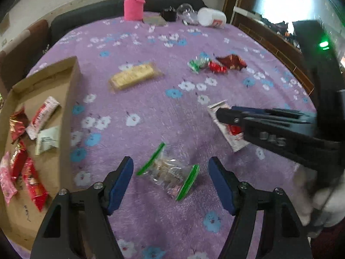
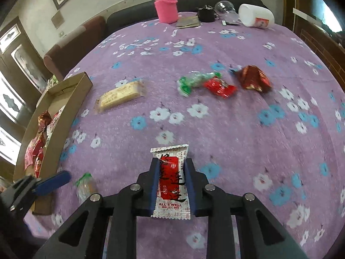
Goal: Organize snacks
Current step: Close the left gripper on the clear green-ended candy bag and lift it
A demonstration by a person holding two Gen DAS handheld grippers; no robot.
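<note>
On the flowered purple cloth of the desk [image 1: 172, 112], seen from the left wrist, we are holding the left tongs [image 1: 170, 177] wide open, with nothing between them, straddling a small clear zip bag [image 1: 170, 172] with green seals; the pads are standing well clear of it on both sides, which suits a pinch across its width. To our left the cardboard box [image 1: 71, 99] is lying open with several red, pink and white packets already inside, so it is serving as the collecting place. A yellow bar [image 1: 133, 76] and a cluster of green and red candies [image 1: 215, 63] are still lying loose farther out. The right tongs [image 1: 224, 116] are reaching in from the right over a white-and-red packet [image 1: 232, 138]. From the right wrist, we are seeing those right tongs [image 2: 171, 185] closed snugly on that packet [image 2: 171, 185], gripping it by its long edges so it sits flat and lengthwise between the pads; whether it is lifted off the cloth we cannot tell. The box [image 2: 71, 99] is sitting off to the left, likely its destination.
</note>
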